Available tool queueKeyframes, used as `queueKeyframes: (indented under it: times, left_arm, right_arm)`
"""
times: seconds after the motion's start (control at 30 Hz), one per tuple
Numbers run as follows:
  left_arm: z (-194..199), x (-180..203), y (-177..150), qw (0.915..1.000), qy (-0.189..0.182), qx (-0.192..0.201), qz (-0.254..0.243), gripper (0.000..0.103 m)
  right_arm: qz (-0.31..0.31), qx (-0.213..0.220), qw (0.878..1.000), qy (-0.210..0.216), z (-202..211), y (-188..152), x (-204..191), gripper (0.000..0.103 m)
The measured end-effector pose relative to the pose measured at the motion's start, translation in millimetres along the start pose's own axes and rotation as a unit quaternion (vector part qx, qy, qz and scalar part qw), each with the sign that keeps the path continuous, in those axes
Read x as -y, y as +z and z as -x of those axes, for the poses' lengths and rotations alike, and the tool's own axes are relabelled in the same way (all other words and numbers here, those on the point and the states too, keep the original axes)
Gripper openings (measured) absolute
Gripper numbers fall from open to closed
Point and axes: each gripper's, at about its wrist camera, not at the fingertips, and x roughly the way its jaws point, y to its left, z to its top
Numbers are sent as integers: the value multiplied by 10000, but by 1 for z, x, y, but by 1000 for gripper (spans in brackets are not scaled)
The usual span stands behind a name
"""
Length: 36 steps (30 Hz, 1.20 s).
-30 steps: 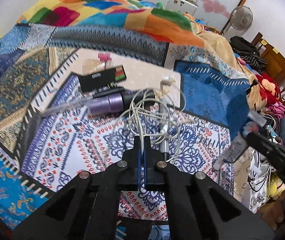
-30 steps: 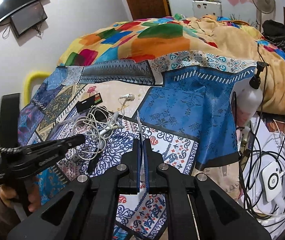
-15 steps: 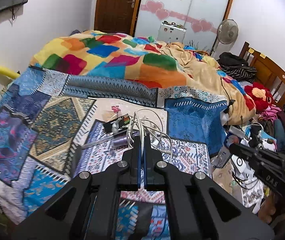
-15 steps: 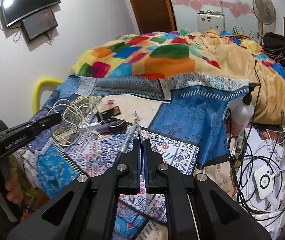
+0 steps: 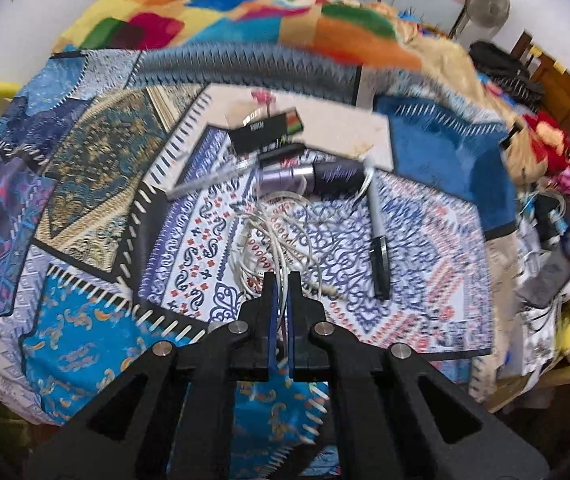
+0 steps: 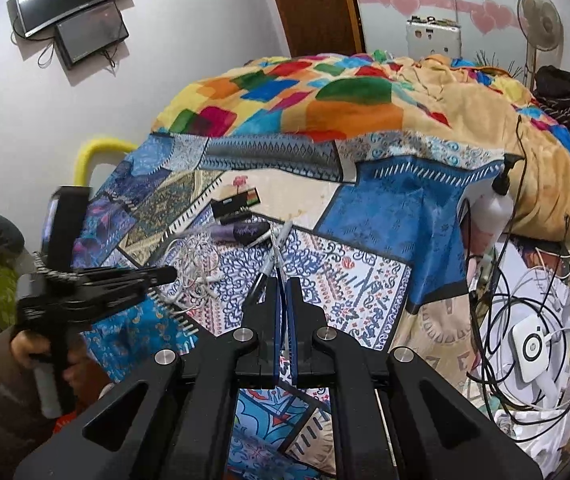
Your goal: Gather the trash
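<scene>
Left gripper: jaws drawn nearly together, with a strand of the white cable running into the narrow gap between them. The blur prevents telling whether the strand is actually pinched. The rest of the cable lies in a loose tangle on the patchwork bedspread, directly beyond the fingertips.

Right gripper: jaws narrow, a thin sliver of gap showing. A slim, pale, stick-like item rises from between them. Whether it is clamped cannot be told.

Positions relative to the cable tangle:
- A pen with a black cap lies just to its right, pointing toward the far end of the bed.
- A purple and black tube lies just beyond it, crosswise.
- A clear plastic pen lies beyond and to the left, beside the tube.
- A black box with a coloured end lies farther back, past the tube, on a cream patch.

In the right wrist view the left gripper appears from the side, its tips touching or just over the cable tangle. A white pump bottle stands well to the right, at the edge of the bed.
</scene>
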Motion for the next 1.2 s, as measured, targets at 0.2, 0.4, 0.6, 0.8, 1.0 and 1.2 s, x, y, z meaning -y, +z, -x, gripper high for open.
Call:
queueKeyframes:
  times: [0.2, 0.4, 0.6, 0.8, 1.0, 1.2]
  left_arm:
    - [7, 3, -15, 9996, 139, -56, -259, 55]
    - [32, -7, -28, 9976, 398, 368, -437, 73]
    - [-1, -14, -11, 9988, 298, 212, -314, 84]
    - [-28, 0, 3, 9977, 472, 152, -452, 84]
    - [-38, 10, 2, 9974, 560, 94, -451, 56]
    - [-30, 8, 0, 9995, -72, -118, -269, 7]
  right_arm:
    - [23, -57, 10000, -22, -9, -3, 4, 3]
    - [-59, -117, 9999, 77, -17, -8, 5, 3]
    - [-90, -291, 9995, 124, -28, -16, 7, 3]
    - [-152, -333, 9993, 71, -30, -15, 16, 3]
    - [-159, -332, 9993, 30, -32, -11, 17, 3]
    - [-154, -281, 9995, 64, -23, -9, 10, 3]
